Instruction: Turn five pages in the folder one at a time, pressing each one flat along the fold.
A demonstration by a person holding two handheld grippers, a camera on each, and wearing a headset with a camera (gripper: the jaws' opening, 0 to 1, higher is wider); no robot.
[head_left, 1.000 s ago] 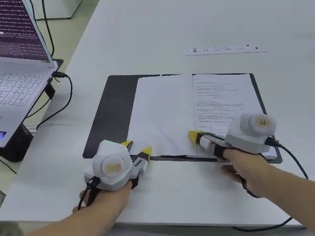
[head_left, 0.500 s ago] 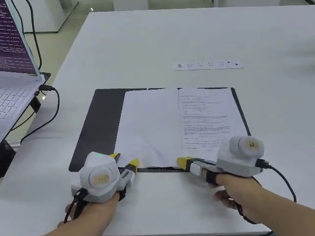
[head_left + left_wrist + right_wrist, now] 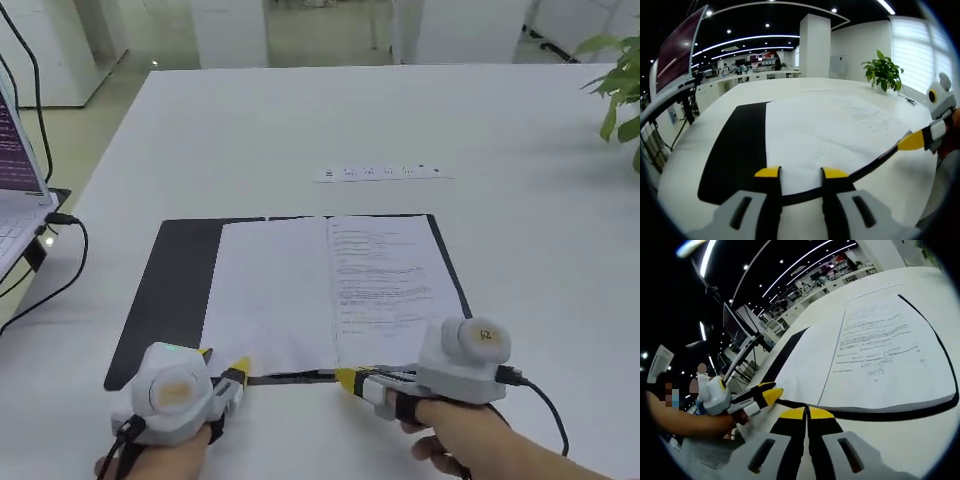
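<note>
Head view: the whole picture has shifted, so the camera has tipped up; the folder (image 3: 160,290) itself has not moved on the table (image 3: 300,110). It lies open, with a blank page (image 3: 270,290) left of the fold and a printed page (image 3: 385,280) right of it, both flat. The right gripper (image 3: 348,379) has slid back from over the fold area to the folder's near edge, just right of the fold. The left gripper (image 3: 222,360) stays at the near edge, at the blank page's near left corner.

Left gripper view: the jaws are spread, with nothing between them, and the tips sit at the folder's near edge (image 3: 735,145). The right gripper's yellow tip comes in along that same edge.

Right gripper view: the jaws are pressed together, pinching nothing, with the tips just short of the folder's dark rim (image 3: 920,407). The fold line runs away from them.

Judgement: the press along the fold looks finished for this page. Next comes lifting the printed page's free edge. The page count is not readable from these pictures.
</note>
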